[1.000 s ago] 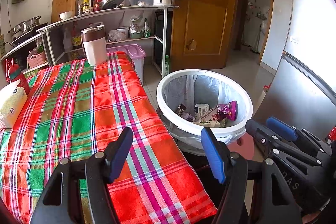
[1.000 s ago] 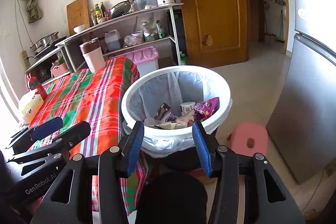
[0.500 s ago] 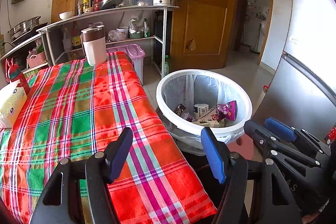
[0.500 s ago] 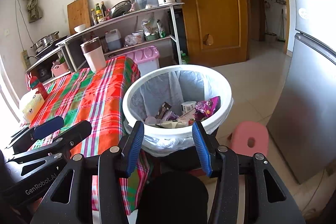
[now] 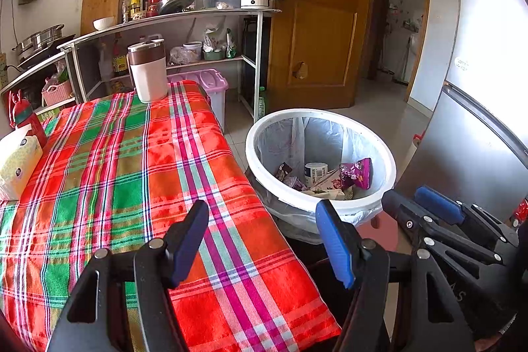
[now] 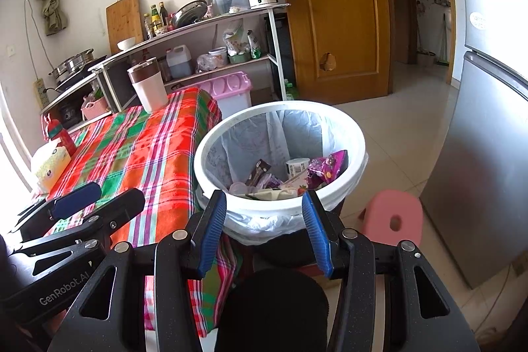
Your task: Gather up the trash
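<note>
1. Trash (image 6: 290,177) lies in the white lined bin (image 6: 358,154), just ahead of the right gripper (image 6: 264,230) and ahead and to the right of the left gripper (image 5: 264,240): a purple snack wrapper (image 6: 330,169), a small white cup (image 6: 297,165), a dark wrapper (image 6: 259,170) and crumpled paper.
2. Both grippers are empty. The left one is spread over the near corner of the plaid tablecloth (image 5: 115,170), the right one is spread in front of the bin's rim, and nothing sits between either pair of pads.
3. No loose litter shows on the cloth ahead of the left gripper. Only a tumbler (image 5: 148,71) at the far end, a tissue pack (image 5: 16,164) and a red bottle (image 5: 28,121) far to its left remain, and none of these looks like trash.
4. Collection therefore looks nearly or fully done, in my judgement.
5. To finish well, sweep each camera over the table edges and the floor near the pink stool (image 6: 389,216) before stopping.
6. If a piece turns up, approach it with pads wide, pinch its bulkiest fold, carry it over the middle of the bin and release above the rim, so that the thin liner is not snagged.
</note>
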Demonstrator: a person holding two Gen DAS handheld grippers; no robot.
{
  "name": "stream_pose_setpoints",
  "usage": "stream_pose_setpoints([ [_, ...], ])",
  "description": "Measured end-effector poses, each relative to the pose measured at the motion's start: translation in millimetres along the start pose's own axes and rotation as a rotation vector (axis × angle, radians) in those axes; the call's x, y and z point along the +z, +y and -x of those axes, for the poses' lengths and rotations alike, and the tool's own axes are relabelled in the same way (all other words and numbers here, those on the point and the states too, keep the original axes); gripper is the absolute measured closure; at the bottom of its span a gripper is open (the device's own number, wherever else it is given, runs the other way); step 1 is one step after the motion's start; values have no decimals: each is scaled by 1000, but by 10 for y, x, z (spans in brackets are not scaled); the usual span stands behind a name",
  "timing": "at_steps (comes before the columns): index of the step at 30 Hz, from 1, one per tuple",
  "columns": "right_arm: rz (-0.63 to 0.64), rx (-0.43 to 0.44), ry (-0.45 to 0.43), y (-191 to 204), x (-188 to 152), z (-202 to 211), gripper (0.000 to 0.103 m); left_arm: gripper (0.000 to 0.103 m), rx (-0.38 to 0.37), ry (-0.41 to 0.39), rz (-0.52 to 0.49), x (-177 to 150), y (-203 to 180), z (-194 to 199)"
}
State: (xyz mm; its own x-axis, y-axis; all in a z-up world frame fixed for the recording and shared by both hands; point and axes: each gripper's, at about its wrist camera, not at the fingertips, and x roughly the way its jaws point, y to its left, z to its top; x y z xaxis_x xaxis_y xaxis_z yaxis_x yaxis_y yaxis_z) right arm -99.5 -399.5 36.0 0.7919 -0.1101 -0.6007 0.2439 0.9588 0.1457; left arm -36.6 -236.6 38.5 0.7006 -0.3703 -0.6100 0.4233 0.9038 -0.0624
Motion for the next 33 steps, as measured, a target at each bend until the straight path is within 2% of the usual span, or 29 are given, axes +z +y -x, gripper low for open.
stream_pose_setpoints([
  [33,-1,4,-3,-1,-3,0,54,34,-1,-3,4,-20,-12,5],
])
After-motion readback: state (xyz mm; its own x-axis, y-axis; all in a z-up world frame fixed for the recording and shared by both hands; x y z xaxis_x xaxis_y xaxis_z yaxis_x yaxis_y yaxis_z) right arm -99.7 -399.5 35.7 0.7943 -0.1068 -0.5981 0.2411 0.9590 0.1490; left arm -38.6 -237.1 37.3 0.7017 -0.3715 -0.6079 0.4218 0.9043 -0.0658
